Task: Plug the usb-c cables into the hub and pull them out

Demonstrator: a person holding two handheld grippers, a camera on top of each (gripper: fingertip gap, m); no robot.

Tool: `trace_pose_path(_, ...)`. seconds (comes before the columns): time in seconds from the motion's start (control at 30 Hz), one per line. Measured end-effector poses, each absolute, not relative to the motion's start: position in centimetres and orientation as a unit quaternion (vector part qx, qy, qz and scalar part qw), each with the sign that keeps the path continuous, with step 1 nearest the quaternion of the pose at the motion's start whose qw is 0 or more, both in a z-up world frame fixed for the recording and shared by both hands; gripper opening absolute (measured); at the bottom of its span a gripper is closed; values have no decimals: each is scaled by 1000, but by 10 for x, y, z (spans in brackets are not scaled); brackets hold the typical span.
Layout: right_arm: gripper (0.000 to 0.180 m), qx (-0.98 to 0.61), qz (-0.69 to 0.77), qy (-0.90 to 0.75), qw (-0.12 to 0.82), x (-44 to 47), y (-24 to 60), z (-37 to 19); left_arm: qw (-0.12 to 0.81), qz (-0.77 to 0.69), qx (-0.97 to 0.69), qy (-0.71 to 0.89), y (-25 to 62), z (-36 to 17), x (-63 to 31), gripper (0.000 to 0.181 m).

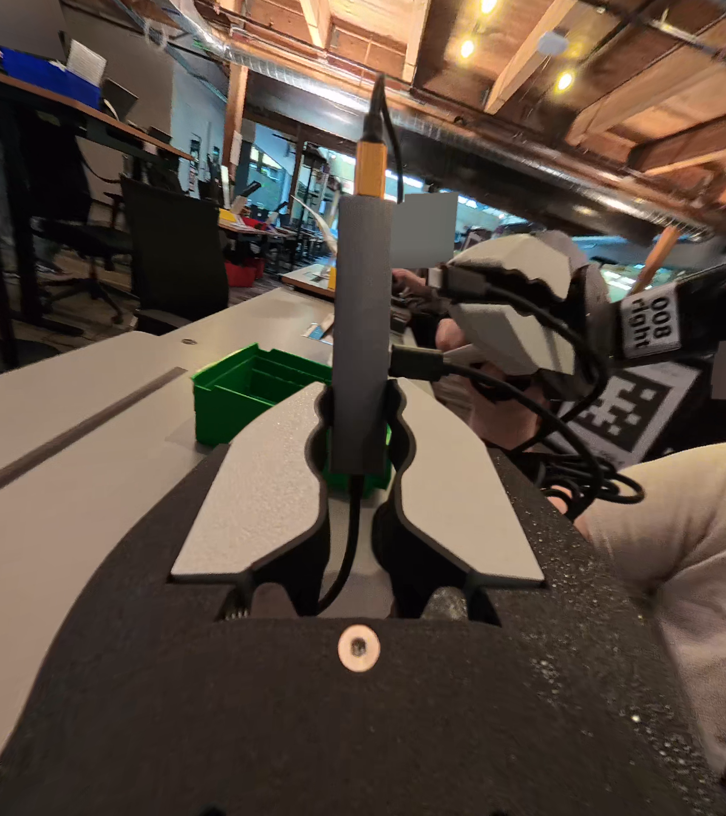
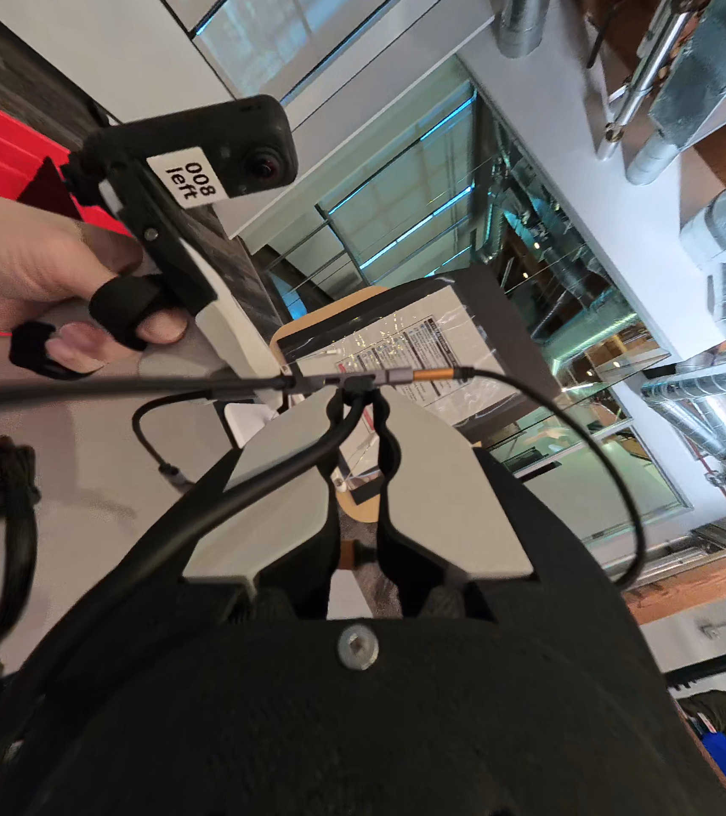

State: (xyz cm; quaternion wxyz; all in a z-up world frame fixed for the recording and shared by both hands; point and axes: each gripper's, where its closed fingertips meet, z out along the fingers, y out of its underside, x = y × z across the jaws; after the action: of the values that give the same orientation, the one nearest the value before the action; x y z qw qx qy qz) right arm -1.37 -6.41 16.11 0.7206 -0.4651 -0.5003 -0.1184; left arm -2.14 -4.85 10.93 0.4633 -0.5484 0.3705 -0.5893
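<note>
Workshop room w/ wood ceiling beams and a grey table [image 1: 65, 397] below; the work is done in the air above it. Hub [image 1: 361, 309], a slim grey bar, stands about upright in the left wrist view, long axis running along the fingers of the left gripper [image 1: 361, 397], which are clamped on its lower part. This looks meant to keep the side ports facing the other tool and the body stiff against a push. Its own lead [image 1: 348, 543] hangs from the bottom end betw. the fingers. An orange-sleeved connector [image 1: 370, 170] sits in the top end, in line w/ the long axis. One black plug [image 1: 416, 364] is already seated in the right side, square to the bar. Above it, the right gripper [image 1: 445, 287] has its fingers shut on a second usb-c plug [image 1: 458, 280], metal tip aimed at the hub's side, near but not yet touching. So prob. mid-approach for the next insertion. From the right wrist view the hub lies edge-on and horizontal, so depth to it can't be judged there. Black cable [image 1: 573, 441] loops down under the right tool. Green bin [image 1: 237, 397] sits on the table behind the left fingers, apart from it all.
</note>
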Motion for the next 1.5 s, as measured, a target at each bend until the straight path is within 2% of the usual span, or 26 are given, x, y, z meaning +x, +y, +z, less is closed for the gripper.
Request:
trace_pose_path(0.13, 13, -471, -113, -511, 710, -18, -65, 156, 497, -551, -548, 386, -51, 111, -18, 23)
trace_pose_path(0.47, 13, -489, -102, -510, 701, -18, -63, 152, 505, -554, -539, 383, -55, 117, -19, 23)
trace_pose_path(0.87, 13, -459, -69, -493, 736, -21, -70, 165, 558, -528, -510, 387, -64, 131, -22, 23)
trace_pose_path(1.4, 13, -400, -61, -507, 761, -24, -82, 171, 631, -350, -544, 428, -68, 134, -23, 23)
trace_pose_path(1.5, 13, -374, -49, -509, 774, -28, -90, 174, 631, -352, -540, 432, -73, 138, -24, 23)
